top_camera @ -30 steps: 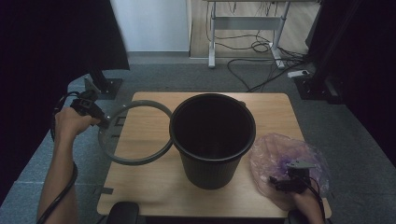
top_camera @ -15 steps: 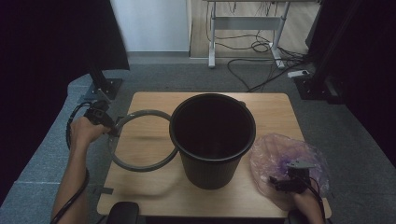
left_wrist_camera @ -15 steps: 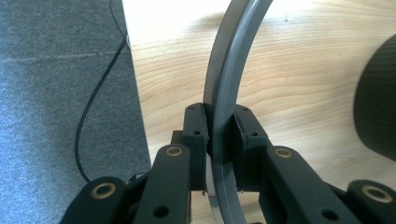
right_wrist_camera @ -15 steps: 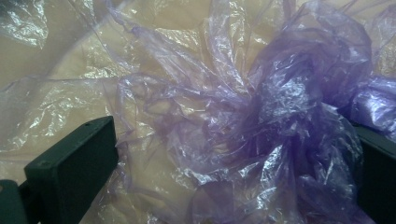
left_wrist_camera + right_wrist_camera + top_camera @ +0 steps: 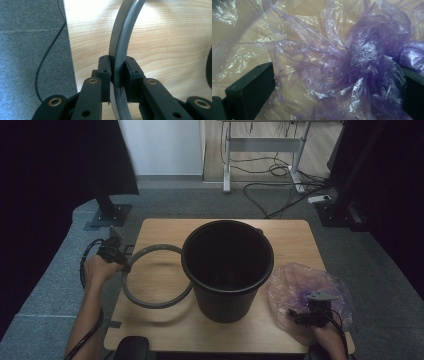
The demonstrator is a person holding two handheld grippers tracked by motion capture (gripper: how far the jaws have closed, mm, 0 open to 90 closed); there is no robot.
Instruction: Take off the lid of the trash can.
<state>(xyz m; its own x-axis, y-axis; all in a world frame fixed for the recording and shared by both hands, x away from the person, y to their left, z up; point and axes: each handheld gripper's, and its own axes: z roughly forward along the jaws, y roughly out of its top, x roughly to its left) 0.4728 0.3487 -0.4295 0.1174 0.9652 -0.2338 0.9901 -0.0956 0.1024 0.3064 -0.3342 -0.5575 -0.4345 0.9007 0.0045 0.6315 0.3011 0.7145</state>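
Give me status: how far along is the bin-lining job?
Done: grey plastic ring is off the black plastic bucket, clamped in the left gripper low over the wooden table. In hand: right gripper, jaws open around the crumpled purple plastic bag. Left: bag into the unlined bucket, probably ring back on.

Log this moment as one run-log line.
left tongs: shut on grey ring | right tongs: open around purple bag | black bucket: mid-table, upright
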